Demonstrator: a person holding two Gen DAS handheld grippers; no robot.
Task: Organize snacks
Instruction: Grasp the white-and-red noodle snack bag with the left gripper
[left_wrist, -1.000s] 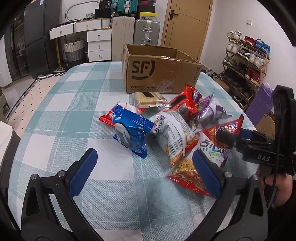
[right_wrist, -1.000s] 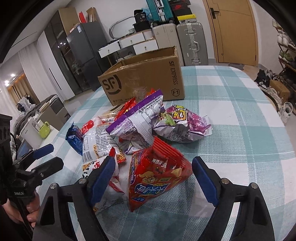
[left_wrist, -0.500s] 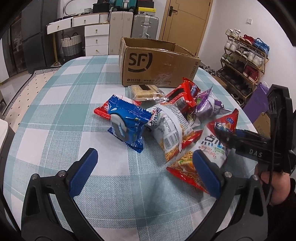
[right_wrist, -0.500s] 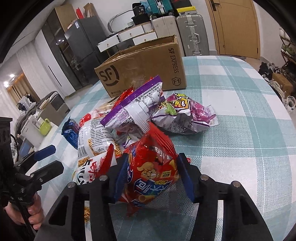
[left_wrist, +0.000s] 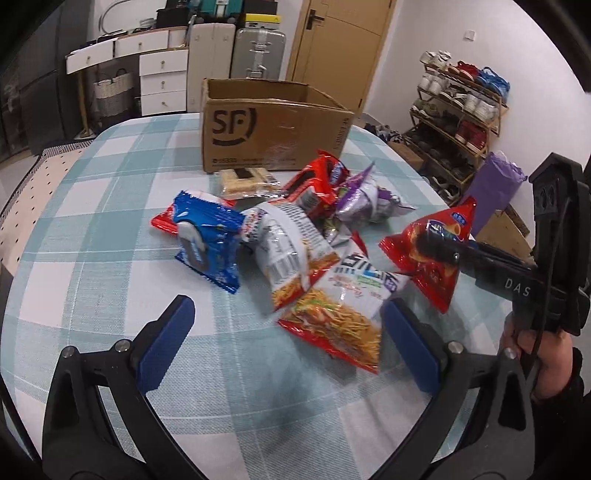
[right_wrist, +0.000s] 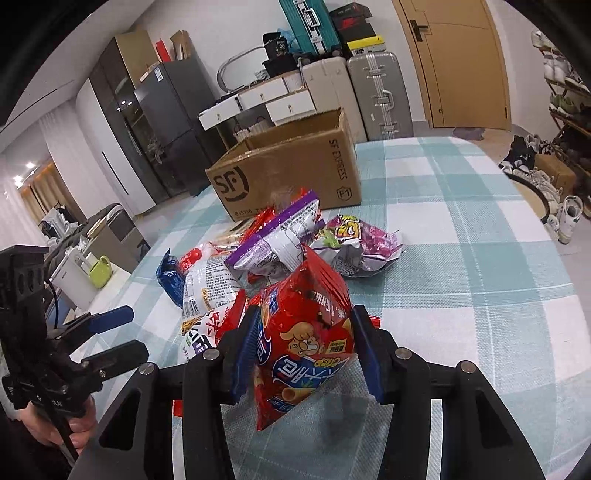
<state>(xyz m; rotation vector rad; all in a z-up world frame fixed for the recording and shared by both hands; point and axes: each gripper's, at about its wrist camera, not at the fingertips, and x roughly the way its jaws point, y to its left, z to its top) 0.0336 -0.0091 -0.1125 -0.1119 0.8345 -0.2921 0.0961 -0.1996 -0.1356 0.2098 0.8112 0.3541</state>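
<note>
Red snack bag (right_wrist: 303, 332) pinched off the bench (right_wrist: 461, 258)

Right gripper (right_wrist: 303, 350) fingers squeeze its puffy middle: light, crinkly, slippery, easily crushed. Left gripper (left_wrist: 284, 347) fingers are apart, empty.

Glossy, crinkled foil-plastic on the red snack bag (right_wrist: 303, 332), pinched between matt blue pads (right_wrist: 245, 354) of the black plastic right gripper (right_wrist: 304, 350). Same shiny film on the blue packet (left_wrist: 207, 240) and noodle bag (left_wrist: 332, 321) in front of the cardboard box (left_wrist: 273, 129). Matt brown corrugated paper on that box, with a strip of shiny clear tape. Woven checked cloth over the table (left_wrist: 92, 221) beneath the box. Brushed metal on the suitcase (left_wrist: 258, 51) behind the box.
</note>
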